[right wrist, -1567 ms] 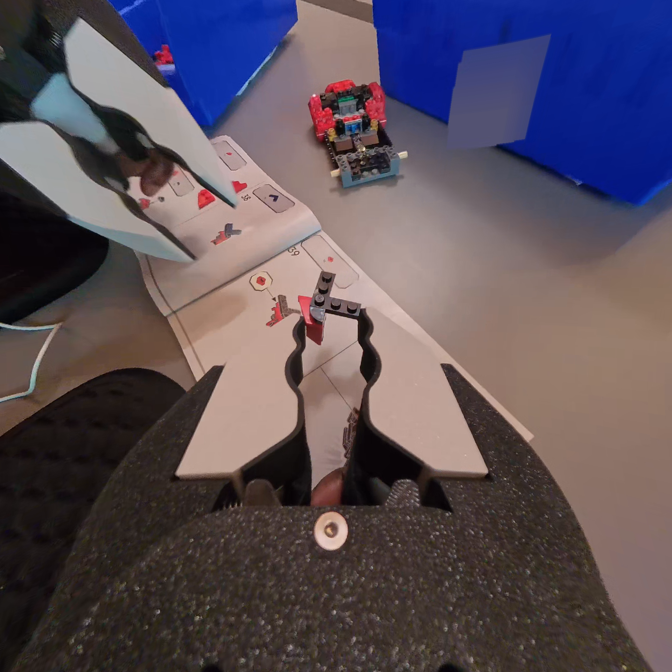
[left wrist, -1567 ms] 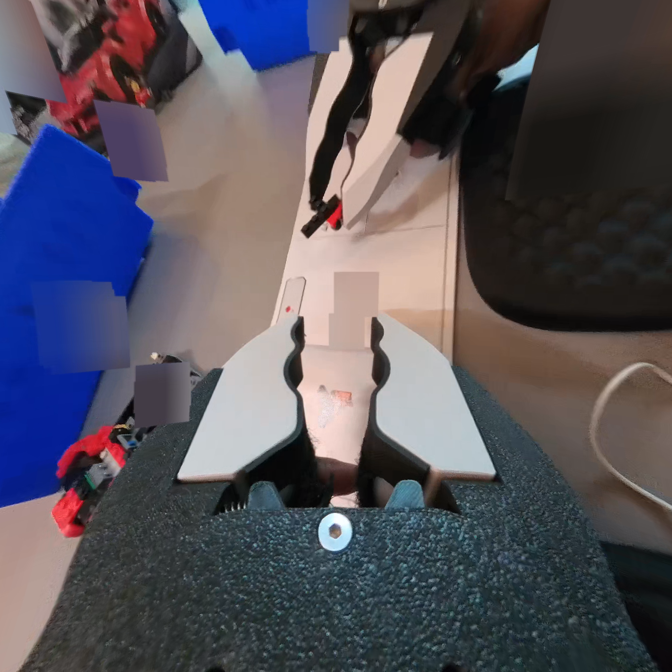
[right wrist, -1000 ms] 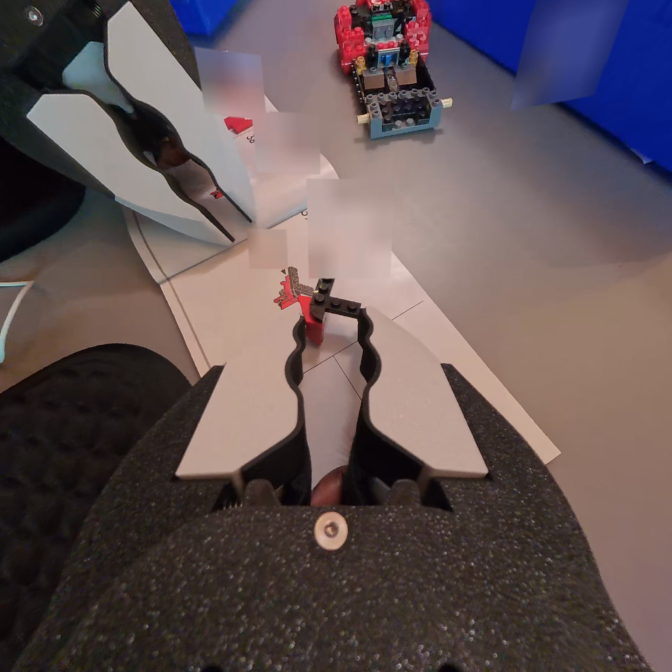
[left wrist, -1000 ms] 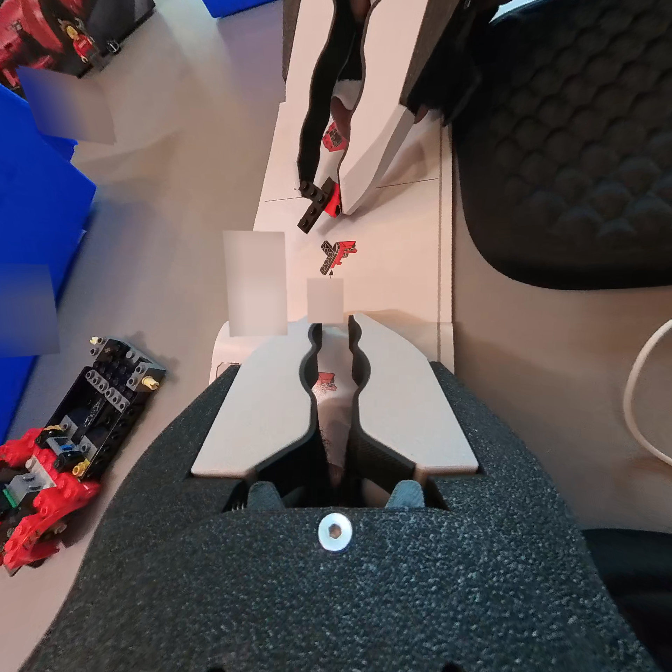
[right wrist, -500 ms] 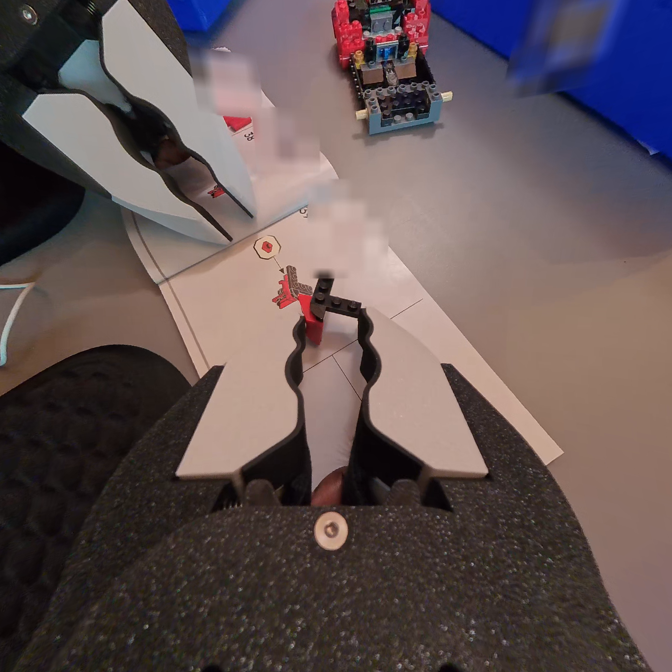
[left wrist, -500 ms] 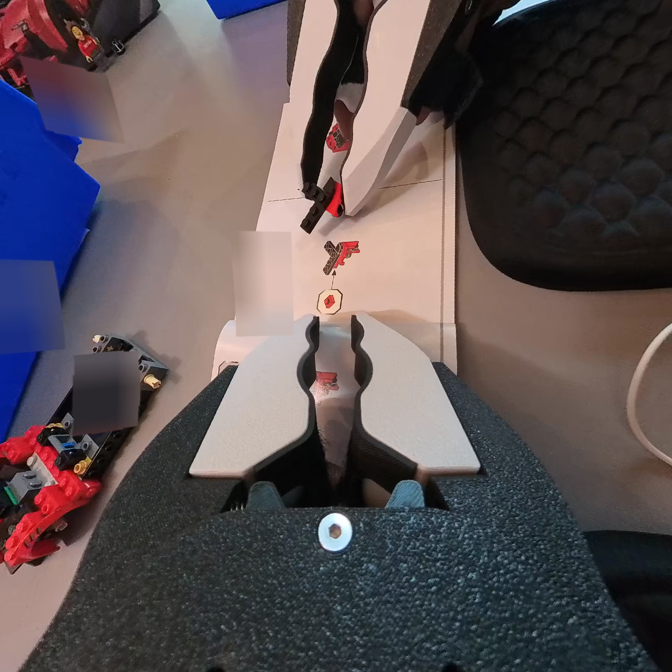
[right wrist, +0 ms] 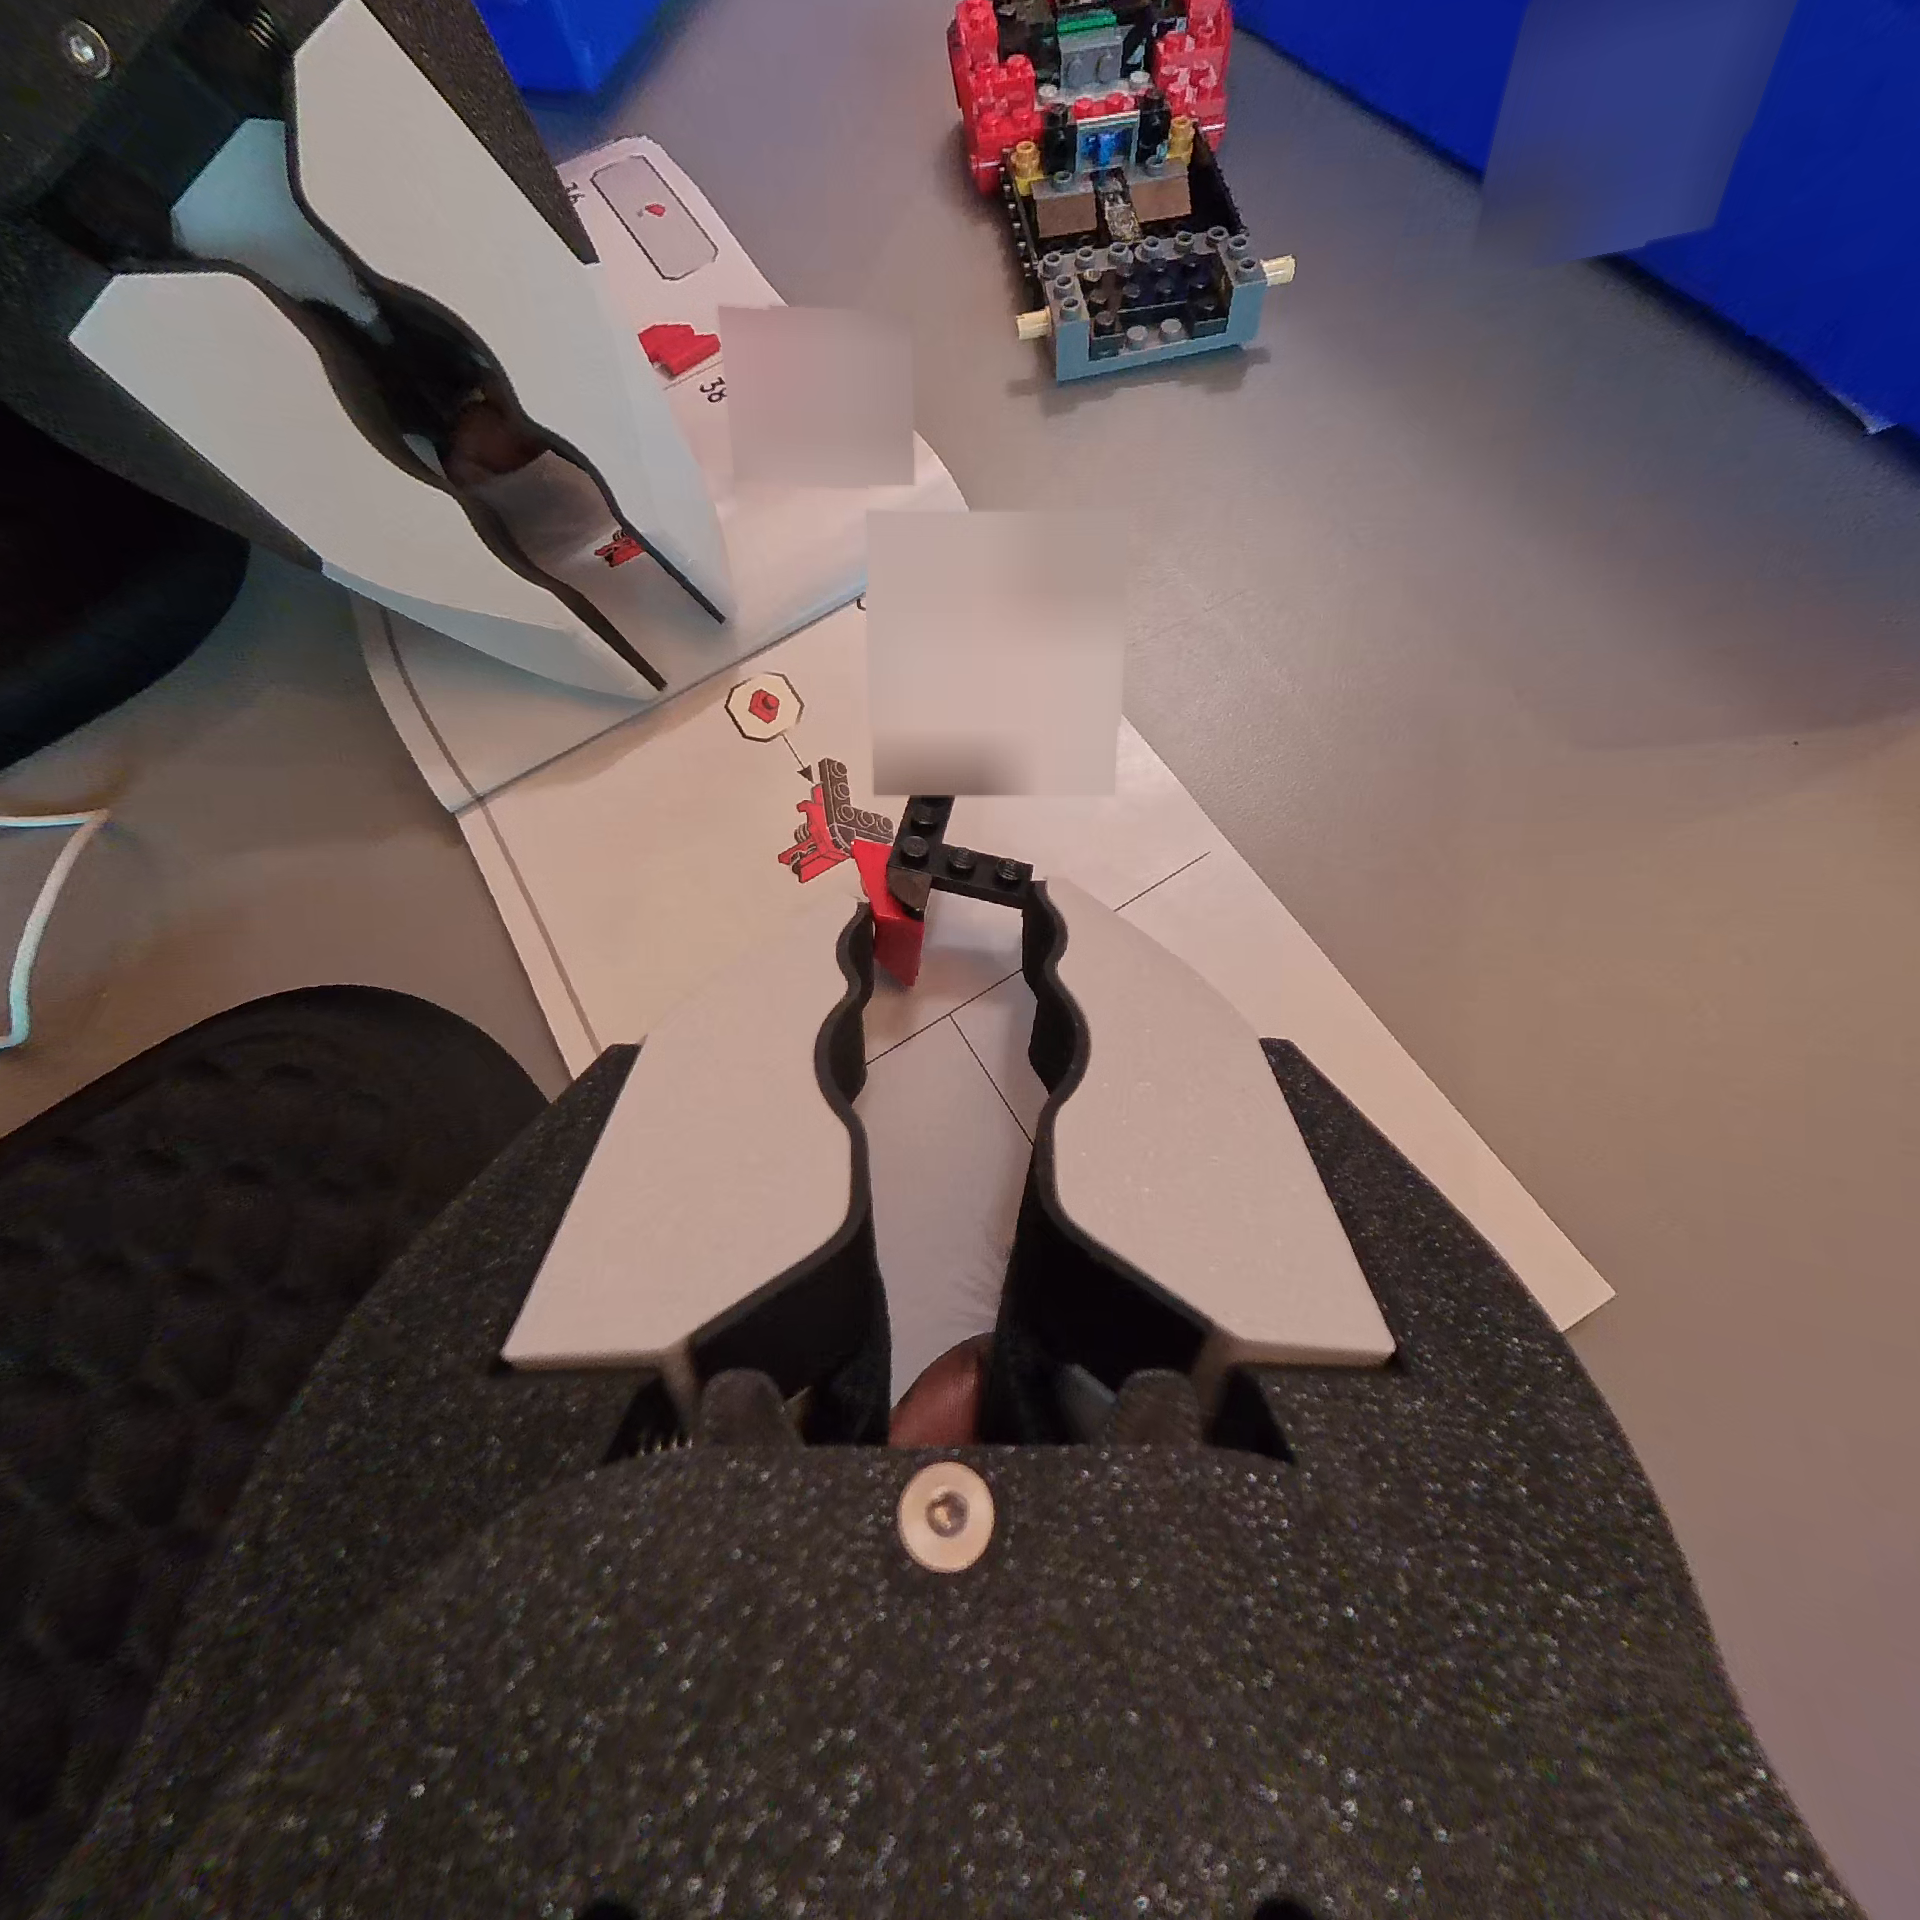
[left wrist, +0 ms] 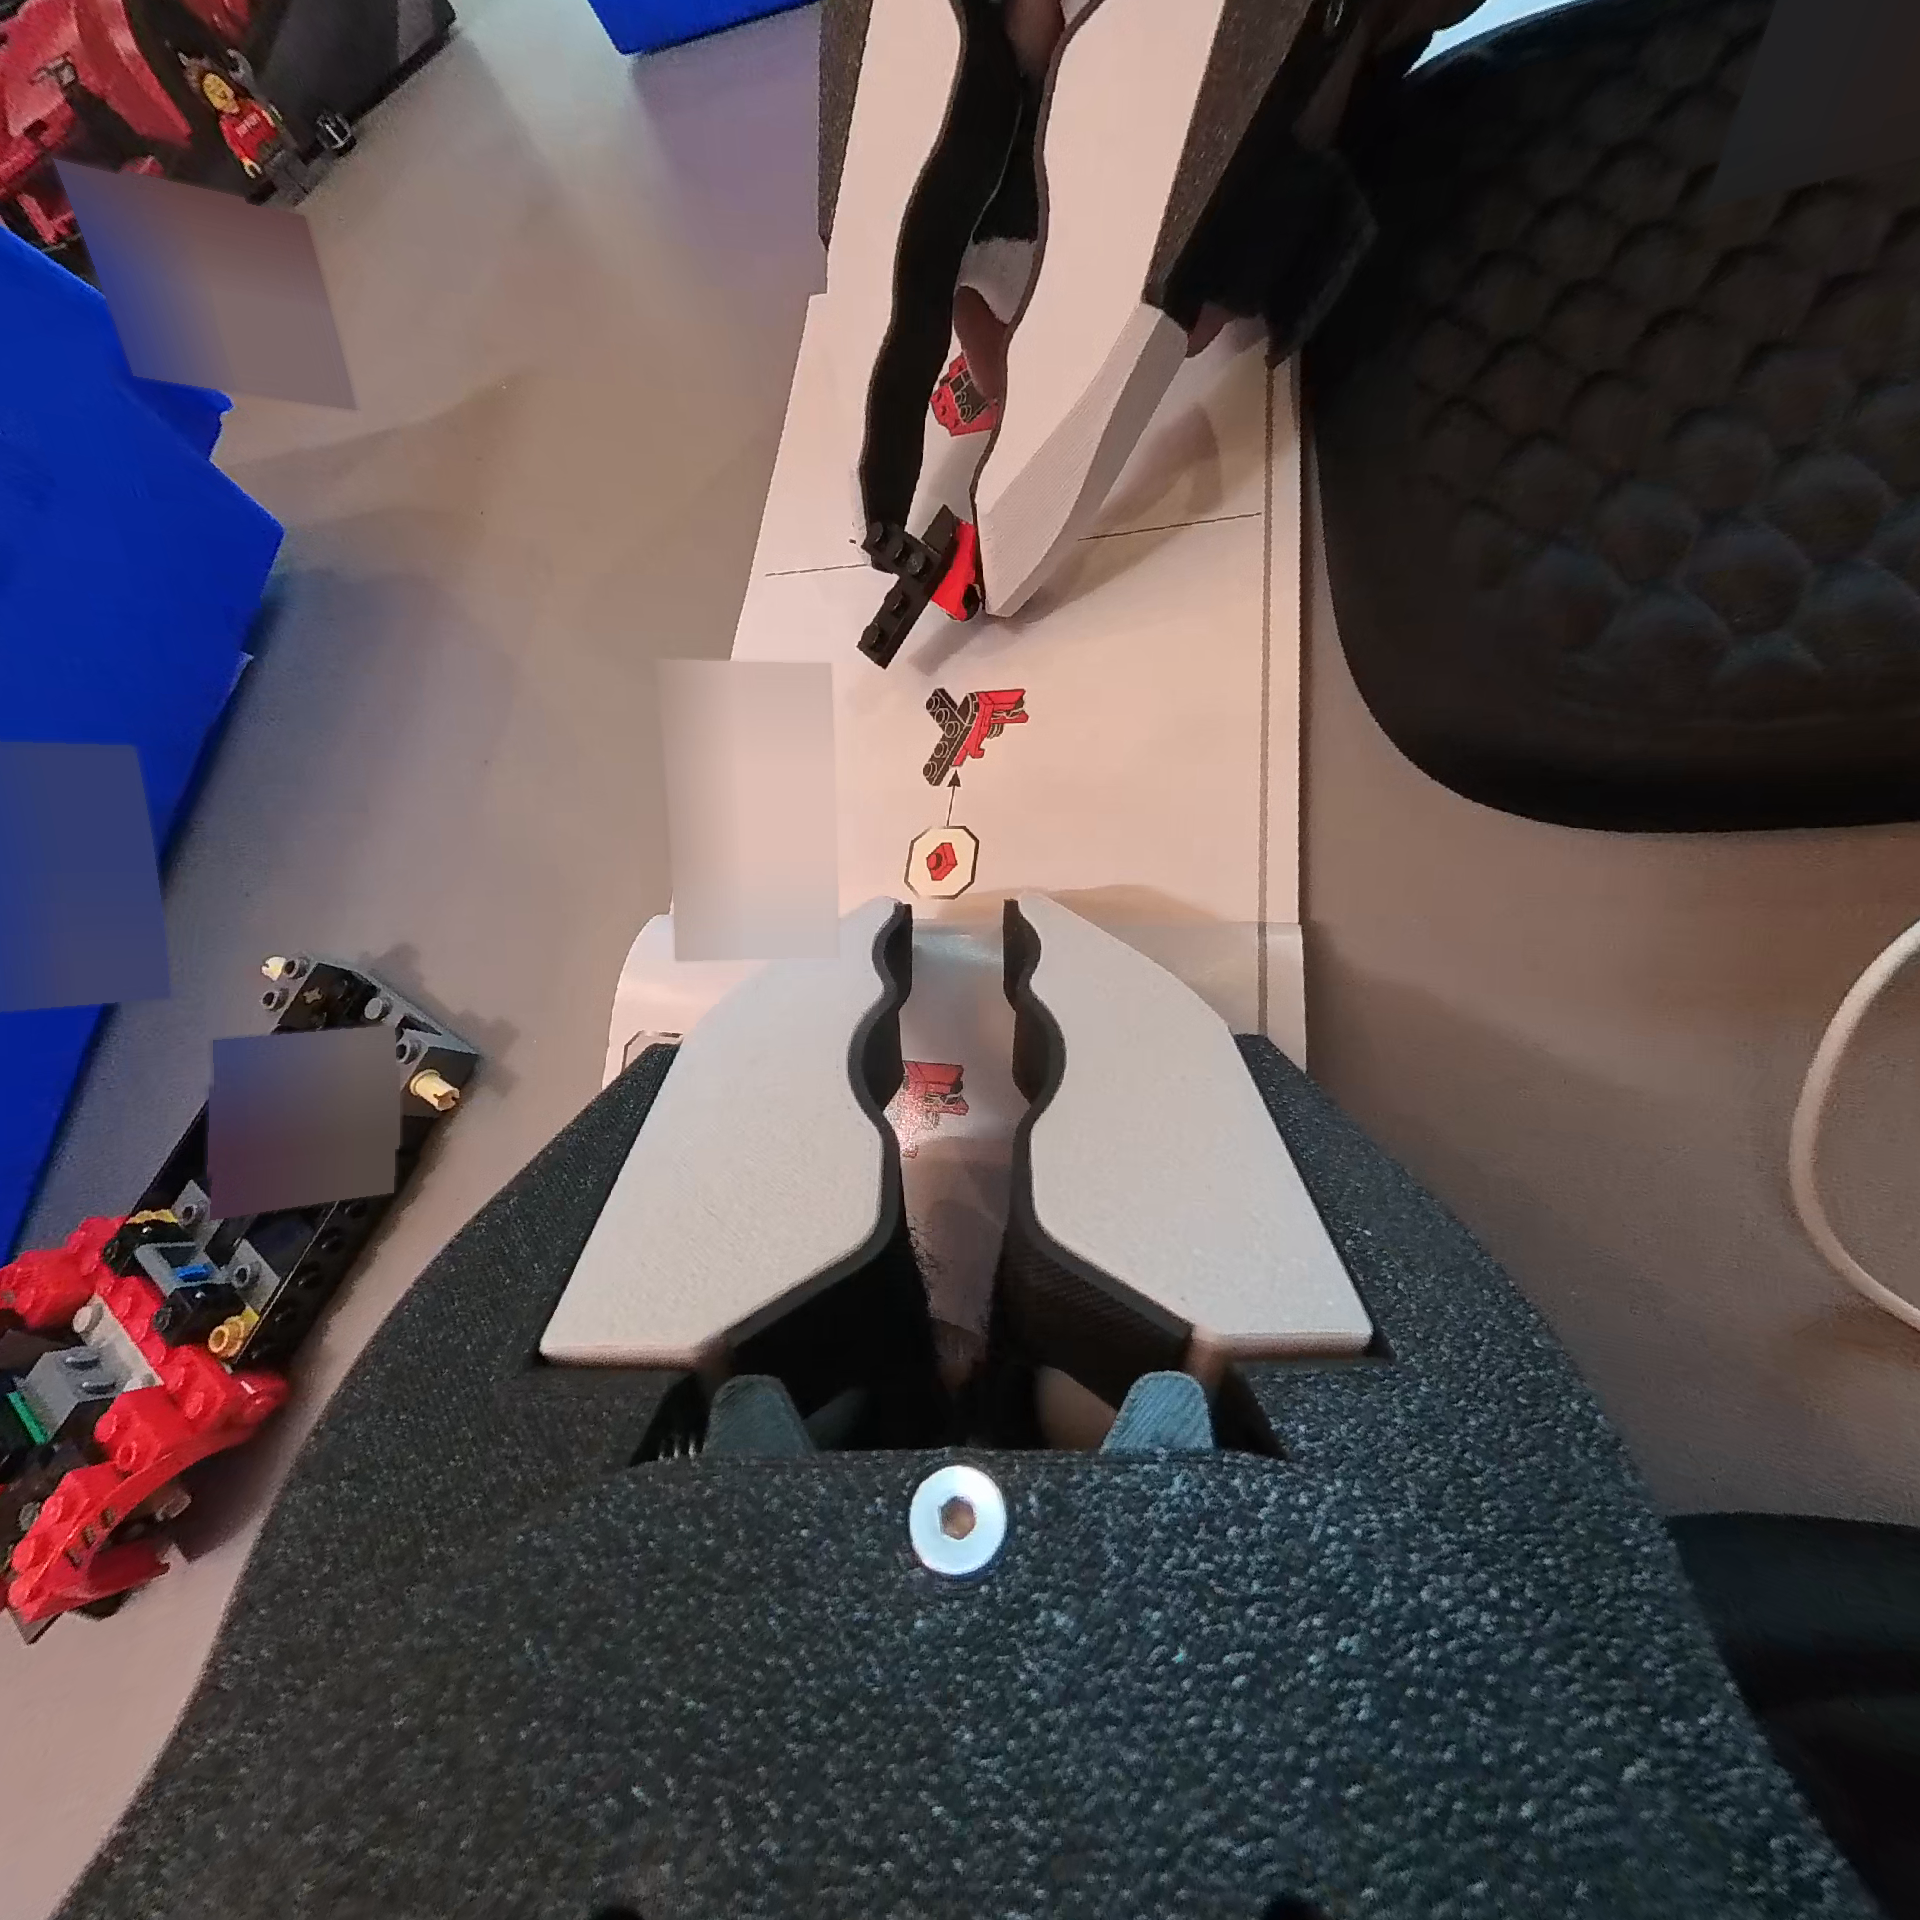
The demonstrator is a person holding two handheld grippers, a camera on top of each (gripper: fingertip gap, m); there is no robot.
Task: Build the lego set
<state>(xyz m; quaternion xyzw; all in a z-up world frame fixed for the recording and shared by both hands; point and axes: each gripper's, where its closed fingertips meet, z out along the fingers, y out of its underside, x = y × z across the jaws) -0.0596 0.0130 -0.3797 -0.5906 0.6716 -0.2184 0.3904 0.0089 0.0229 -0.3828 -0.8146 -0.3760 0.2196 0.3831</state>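
Note:
My right gripper (right wrist: 945, 914) is shut on a small sub-assembly, a black angled plate (right wrist: 961, 857) with a red piece (right wrist: 896, 930) under it, held just above the instruction sheet (right wrist: 644, 883). The same assembly (left wrist: 925, 582) shows in the left wrist view at the tips of the right gripper. My left gripper (left wrist: 954, 920) is open by a narrow gap and empty, over the near part of the sheet (left wrist: 1122, 727). It faces the right gripper, and it also shows in the right wrist view (right wrist: 691, 646). The half-built red and black car (left wrist: 187, 1247) (right wrist: 1122, 208) stands on the table beside the sheet.
Blue bins (left wrist: 104, 623) (right wrist: 1766, 156) line the side by the car. A black padded cushion (left wrist: 1610, 416) (right wrist: 208, 1195) lies on the other side of the sheet, with a white cable (left wrist: 1839, 1143) near it. A printed box (left wrist: 156, 83) stands at the far corner.
Both grippers have barely moved. The left gripper has drawn back a little, so more of the printed diagram shows ahead of its tips. The right gripper keeps its hold.

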